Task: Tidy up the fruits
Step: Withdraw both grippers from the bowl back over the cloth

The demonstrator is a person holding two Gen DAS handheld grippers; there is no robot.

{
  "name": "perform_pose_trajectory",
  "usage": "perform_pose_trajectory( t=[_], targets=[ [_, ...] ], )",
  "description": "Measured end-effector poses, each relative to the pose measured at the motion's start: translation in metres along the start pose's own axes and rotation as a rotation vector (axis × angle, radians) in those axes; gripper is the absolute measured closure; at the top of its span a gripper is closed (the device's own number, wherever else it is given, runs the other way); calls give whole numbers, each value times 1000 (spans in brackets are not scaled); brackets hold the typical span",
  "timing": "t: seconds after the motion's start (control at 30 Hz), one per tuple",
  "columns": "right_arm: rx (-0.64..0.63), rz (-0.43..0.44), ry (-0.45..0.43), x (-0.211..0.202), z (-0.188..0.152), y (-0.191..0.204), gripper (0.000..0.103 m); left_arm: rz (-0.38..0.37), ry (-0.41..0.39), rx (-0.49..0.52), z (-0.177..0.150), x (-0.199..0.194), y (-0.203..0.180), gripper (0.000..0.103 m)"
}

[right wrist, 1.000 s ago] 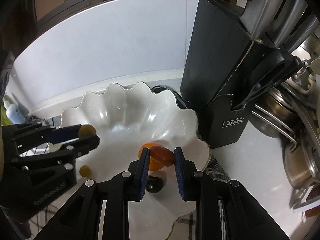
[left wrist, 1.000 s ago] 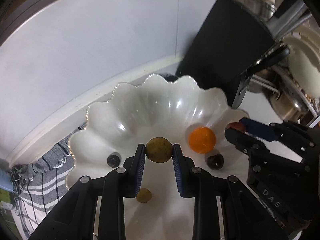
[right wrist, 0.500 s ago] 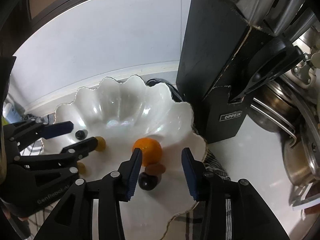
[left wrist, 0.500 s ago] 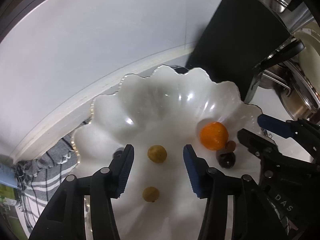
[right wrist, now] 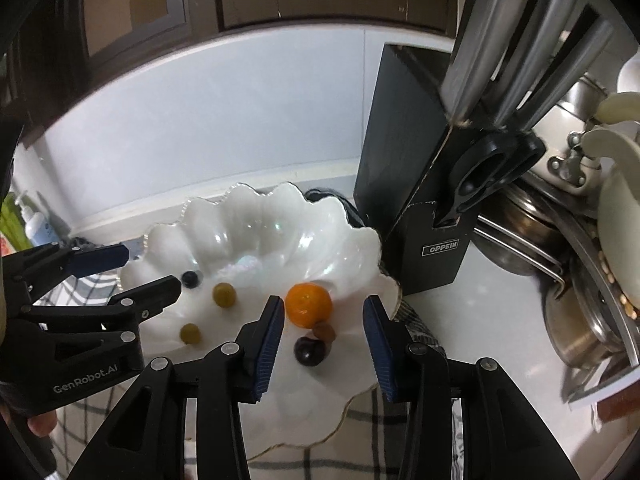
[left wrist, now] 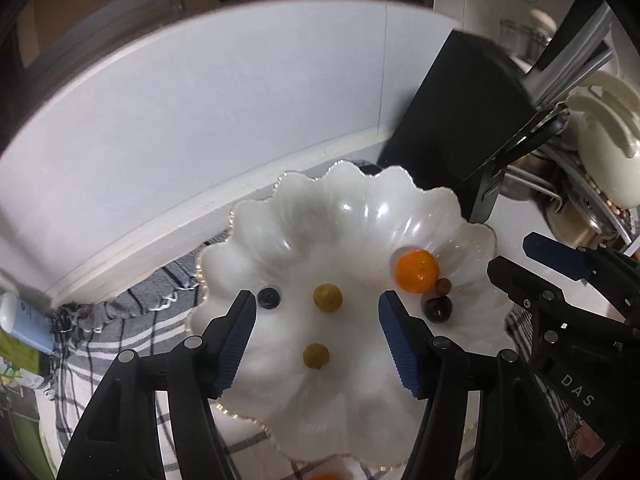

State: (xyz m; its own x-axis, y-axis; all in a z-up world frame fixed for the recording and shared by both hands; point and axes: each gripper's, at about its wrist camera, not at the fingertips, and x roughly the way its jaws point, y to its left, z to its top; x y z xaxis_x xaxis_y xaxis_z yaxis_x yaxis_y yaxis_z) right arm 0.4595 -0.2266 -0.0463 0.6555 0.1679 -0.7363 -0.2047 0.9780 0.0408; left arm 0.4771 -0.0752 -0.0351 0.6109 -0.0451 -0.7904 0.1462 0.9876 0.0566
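1. Fruit sits in the scalloped white bowl (left wrist: pixel 404 188): two green-yellow fruits (left wrist: pixel 327 298) mid-floor, a tangerine (right wrist: pixel 308 305), a brown date (right wrist: pixel 324 332) and a dark plum (right wrist: pixel 309 351) by its right rim, a blueberry (left wrist: pixel 269 298) toward the left.
2. My left tongs (left wrist: pixel 316 336) and right tongs (right wrist: pixel 322 332) both gape wide, holding nothing, above the bowl.
3. I judge the drop-off step finished.
4. Next I need another loose piece; something orange (left wrist: pixel 324 476) shows at the bowl's near edge.

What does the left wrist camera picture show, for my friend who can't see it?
A white scalloped bowl holds an orange fruit, two yellow-green fruits, a blueberry and two small dark fruits. The open left gripper hovers empty over it, the right gripper beside.
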Motion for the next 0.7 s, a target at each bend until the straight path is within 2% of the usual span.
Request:
perform_pose_trajectory(
  t=[0.7],
  targets=[
    [-23, 17, -180, -93, -23, 26, 61, -20, -188, -9, -39, -99, 15, 40]
  ],
)
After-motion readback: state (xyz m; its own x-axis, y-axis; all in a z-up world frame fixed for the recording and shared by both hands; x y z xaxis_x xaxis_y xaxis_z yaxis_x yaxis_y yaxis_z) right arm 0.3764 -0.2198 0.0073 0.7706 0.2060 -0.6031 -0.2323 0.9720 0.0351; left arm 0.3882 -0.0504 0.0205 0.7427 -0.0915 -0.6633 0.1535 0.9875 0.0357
